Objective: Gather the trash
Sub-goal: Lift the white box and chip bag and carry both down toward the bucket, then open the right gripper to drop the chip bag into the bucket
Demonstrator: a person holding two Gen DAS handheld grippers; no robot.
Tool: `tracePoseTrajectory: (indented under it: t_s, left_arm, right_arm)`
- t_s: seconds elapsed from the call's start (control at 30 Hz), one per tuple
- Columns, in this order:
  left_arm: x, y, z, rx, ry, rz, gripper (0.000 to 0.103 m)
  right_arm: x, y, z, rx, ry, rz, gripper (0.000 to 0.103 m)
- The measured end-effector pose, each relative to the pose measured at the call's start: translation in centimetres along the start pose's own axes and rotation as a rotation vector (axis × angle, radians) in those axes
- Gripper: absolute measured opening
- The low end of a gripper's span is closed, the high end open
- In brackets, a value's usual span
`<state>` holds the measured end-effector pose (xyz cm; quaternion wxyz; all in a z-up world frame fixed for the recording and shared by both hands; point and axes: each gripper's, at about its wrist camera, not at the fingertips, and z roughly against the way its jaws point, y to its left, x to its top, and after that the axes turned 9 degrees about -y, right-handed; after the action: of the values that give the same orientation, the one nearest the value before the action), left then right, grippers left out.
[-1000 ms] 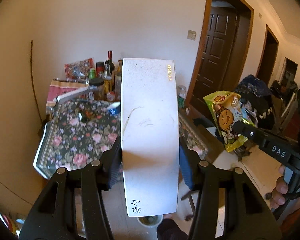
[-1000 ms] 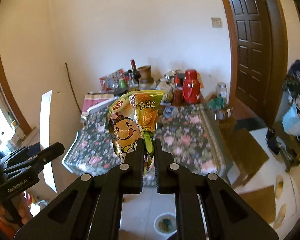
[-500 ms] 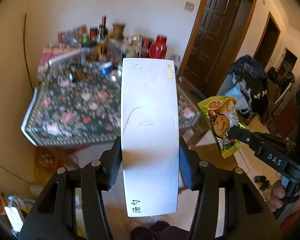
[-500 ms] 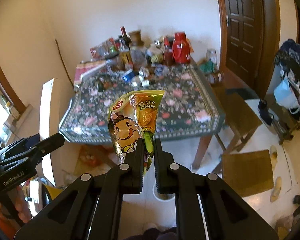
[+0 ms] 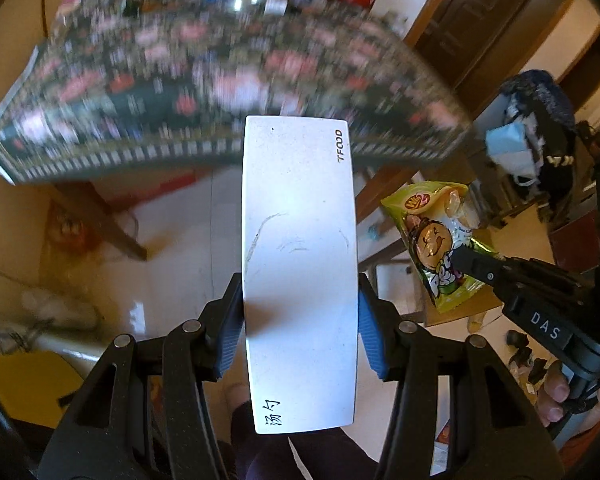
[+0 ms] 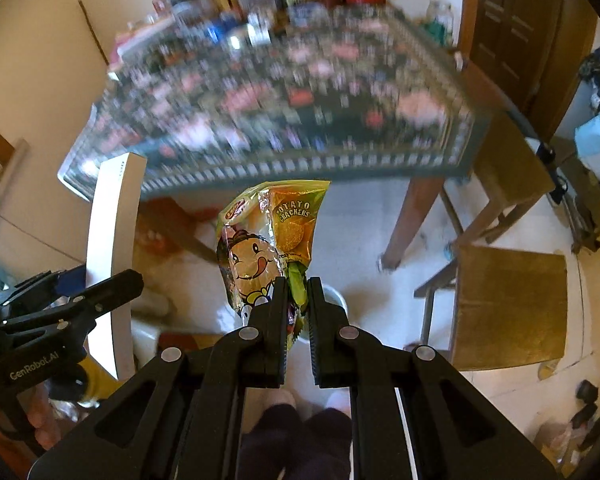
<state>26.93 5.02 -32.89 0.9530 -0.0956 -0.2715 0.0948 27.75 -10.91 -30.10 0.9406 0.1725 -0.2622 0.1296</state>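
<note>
Left claw [image 5: 300,320] ribbed blue pads clamped on flat matte-white rect. box [image 5: 300,264], right claw [image 6: 297,300] pinched tight on crinkly foil cracker bag [image 6: 268,236], blurred floral-cloth worktop [image 6: 276,104] beyond.

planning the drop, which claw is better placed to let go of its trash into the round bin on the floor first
Probably right. The right claw holds the cracker bag almost directly over the round bin. The left claw grips the white box off to one side, and its own view shows no bin.

Floral-clothed bench [image 5: 204,80] smearing into motion blur, bottles and jars [image 6: 260,0] along its far edge blurring beyond telling, white box [image 5: 300,272] hiding the floor behind it, person's legs [image 6: 296,440] being cut off by the bottom edge.
</note>
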Motion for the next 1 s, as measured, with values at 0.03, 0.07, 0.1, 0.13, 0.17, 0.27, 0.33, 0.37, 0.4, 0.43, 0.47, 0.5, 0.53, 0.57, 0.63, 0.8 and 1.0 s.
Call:
tracePoseTrajectory:
  t_s: [0.03,0.07,0.1,0.13,0.17,0.27,0.33,0.37,0.4,0.43,0.47,0.5,0.53,0.57,0.63,0.8,1.0]
  left_arm:
    - [-0.5,0.3,-1.0,0.003,0.013,0.007,0.052]
    - [-1.0,0.6,-2.4,0.011,0.031,0.015,0.052]
    - [-1.8,1.0,-4.0,0.026,0.049,0.02,0.052]
    - [-2.4,1.5,-5.5,0.036,0.066,0.027,0.052]
    - [-3.0,1.9,-6.7,0.04,0.083,0.037,0.052]
    - [-5.2,3.4,-10.8,0.054,0.137,0.066,0.052]
    - [-6.8,4.3,-13.6,0.078,0.172,0.066,0.052]
    - [-7.6,4.7,-14.8,0.088,0.186,0.065,0.052]
    - [-8.1,5.1,-15.8,0.093,0.196,0.067,0.052]
    - [-8.7,5.6,-16.8,0.096,0.205,0.071,0.052]
    - [-9.2,6.0,-17.9,0.098,0.214,0.077,0.052]
    - [-9.9,6.5,-19.1,0.101,0.225,0.084,0.052]
    - [-10.5,7.0,-20.3,0.104,0.233,0.088,0.052]
    - [-11.0,7.3,-21.2,0.106,0.239,0.092,0.052]
    - [-11.9,8.0,-23.2,0.106,0.252,0.101,0.052]
    - [-13.4,9.1,-27.3,0.108,0.277,0.108,0.052]
    - [-14.3,9.7,-30.6,0.109,0.318,0.091,0.052]
  right_arm:
    - [-0.6,-0.5,-1.7,-0.001,0.025,0.003,0.008]
    - [-1.1,-0.8,-2.7,-0.004,0.041,0.005,0.008]
    - [-1.7,-1.2,-4.2,-0.005,0.063,0.007,0.008]
    - [-2.3,-1.5,-5.8,-0.006,0.085,0.009,0.008]
    - [-2.7,-1.8,-6.9,-0.007,0.101,0.01,0.008]
    - [-4.7,-2.9,-11.3,-0.011,0.153,0.014,0.008]
    - [-6.2,-3.4,-14.3,-0.013,0.194,0.018,0.008]
    - [-6.7,-3.7,-15.6,-0.015,0.21,0.018,0.008]
    - [-7.4,-3.9,-17.1,-0.014,0.229,0.019,0.008]
    - [-8.1,-4.2,-18.6,-0.013,0.244,0.02,0.008]
    - [-8.5,-4.3,-19.6,-0.015,0.252,0.022,0.008]
    - [-8.9,-4.4,-20.7,-0.017,0.259,0.025,0.008]
    - [-9.5,-4.5,-22.2,-0.019,0.267,0.032,0.008]
    - [-9.8,-4.5,-23.2,-0.02,0.272,0.034,0.008]
    - [-10.7,-4.6,-25.7,-0.015,0.286,0.042,0.009]
    - [-11.9,-4.8,-30.2,0.03,0.333,0.04,0.011]
    - [-13.5,-5.2,-33.0,0.039,0.385,0.039,0.055]
